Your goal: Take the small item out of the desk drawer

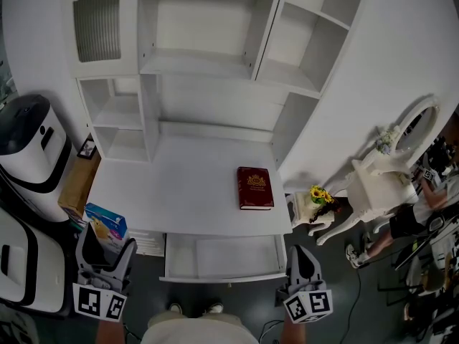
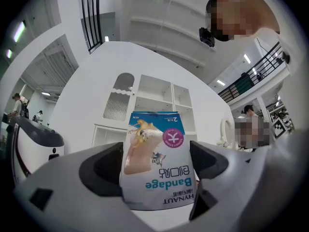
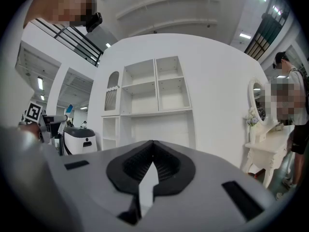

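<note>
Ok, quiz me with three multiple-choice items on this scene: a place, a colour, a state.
1. Where is the book? A on the desk; B on the floor; C on a shelf.
2. Its cover colour? A green; B dark red; C yellow.
3. The left hand-held gripper is: A open, empty; B shut on the book; C shut on the bandage box.
Answers: A, it lies flat on the desk top; B, the cover shows dark red; C, the box sits clamped between its jaws.
</note>
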Available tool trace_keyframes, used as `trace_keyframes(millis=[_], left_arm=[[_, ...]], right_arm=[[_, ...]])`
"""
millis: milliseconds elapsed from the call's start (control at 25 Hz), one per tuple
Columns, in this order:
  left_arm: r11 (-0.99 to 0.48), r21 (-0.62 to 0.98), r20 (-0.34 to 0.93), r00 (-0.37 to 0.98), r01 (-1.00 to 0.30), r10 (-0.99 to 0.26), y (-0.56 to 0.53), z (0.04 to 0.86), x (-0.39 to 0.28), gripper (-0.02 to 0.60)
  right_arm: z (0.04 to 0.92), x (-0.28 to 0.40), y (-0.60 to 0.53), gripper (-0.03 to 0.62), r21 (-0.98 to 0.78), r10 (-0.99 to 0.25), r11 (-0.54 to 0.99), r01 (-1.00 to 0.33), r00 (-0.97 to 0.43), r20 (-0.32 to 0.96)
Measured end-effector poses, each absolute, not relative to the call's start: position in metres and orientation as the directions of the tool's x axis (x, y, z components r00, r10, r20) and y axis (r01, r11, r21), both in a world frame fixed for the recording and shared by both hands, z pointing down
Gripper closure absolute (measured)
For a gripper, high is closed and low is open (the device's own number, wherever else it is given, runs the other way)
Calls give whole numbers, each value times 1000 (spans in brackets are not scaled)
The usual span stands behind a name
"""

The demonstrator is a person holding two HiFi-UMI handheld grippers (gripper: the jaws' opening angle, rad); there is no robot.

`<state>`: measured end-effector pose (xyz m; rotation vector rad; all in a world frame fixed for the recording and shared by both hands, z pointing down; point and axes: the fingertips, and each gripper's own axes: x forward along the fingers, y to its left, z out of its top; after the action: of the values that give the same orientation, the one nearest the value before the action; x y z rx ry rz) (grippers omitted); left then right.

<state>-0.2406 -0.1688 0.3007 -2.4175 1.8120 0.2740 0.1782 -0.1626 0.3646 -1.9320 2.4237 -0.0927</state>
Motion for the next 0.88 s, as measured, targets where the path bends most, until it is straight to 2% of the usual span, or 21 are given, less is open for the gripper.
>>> trace_keyframes(millis=[880], left_arm=[[-328,38,-227,312,-944,-923,-170,300,-247,143]], right_arm=[[362,165,-151,585,-36,-980,199,-979,-199,9]])
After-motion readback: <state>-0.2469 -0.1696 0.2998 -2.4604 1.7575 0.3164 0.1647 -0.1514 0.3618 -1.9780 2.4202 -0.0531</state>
